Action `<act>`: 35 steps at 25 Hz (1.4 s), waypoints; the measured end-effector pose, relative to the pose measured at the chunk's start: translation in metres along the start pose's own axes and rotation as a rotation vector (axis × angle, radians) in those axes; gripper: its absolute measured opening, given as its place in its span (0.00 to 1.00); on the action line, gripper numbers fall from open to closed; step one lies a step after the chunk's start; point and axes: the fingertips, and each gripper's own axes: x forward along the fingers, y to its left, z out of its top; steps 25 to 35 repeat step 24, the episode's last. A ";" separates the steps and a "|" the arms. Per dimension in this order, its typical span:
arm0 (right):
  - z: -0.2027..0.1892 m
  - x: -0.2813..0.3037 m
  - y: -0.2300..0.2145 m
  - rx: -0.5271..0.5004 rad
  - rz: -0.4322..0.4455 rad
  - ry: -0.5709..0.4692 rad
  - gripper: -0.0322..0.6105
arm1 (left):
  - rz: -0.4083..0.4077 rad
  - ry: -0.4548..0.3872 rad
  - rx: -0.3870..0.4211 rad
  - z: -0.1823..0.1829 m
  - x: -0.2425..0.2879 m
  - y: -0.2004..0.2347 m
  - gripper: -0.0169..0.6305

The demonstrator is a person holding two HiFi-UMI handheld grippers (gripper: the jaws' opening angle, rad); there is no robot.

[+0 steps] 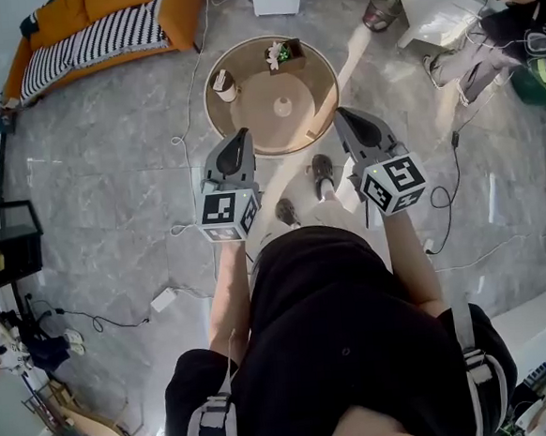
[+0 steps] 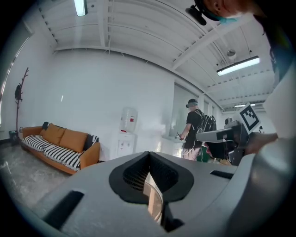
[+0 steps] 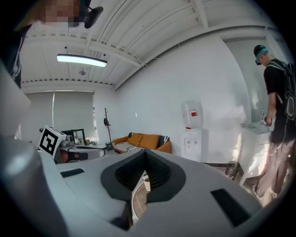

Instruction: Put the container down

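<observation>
A round wooden table (image 1: 317,115) stands on the floor in front of me. On its left side sits a small pale cup-like container (image 1: 224,84); a small box with green in it (image 1: 284,54) is at the far edge and a small round piece (image 1: 283,106) lies near the middle. My left gripper (image 1: 239,136) hovers over the table's near left rim, shut and empty (image 2: 149,153). My right gripper (image 1: 341,115) hangs over the near right rim, its jaws also together with nothing in them (image 3: 145,152). Through the slit below the right jaws, the small cup (image 3: 146,181) shows on the table.
An orange sofa (image 1: 98,29) with a striped cushion stands at the far left. A water dispenser (image 2: 127,132), a dark bin (image 1: 381,11) and a white table (image 1: 440,11) are at the back. Cables (image 1: 186,134) trail over the grey floor. Another person (image 2: 192,132) stands at the right.
</observation>
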 end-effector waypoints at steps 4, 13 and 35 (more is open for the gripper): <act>0.000 -0.004 0.004 -0.002 -0.001 0.001 0.05 | -0.002 -0.007 -0.009 0.002 -0.004 -0.001 0.06; -0.002 -0.008 0.009 -0.002 -0.003 0.013 0.05 | -0.021 0.011 0.023 -0.001 -0.005 -0.006 0.06; -0.009 -0.015 0.008 0.015 0.000 0.028 0.05 | -0.021 0.031 0.029 -0.009 -0.007 -0.012 0.06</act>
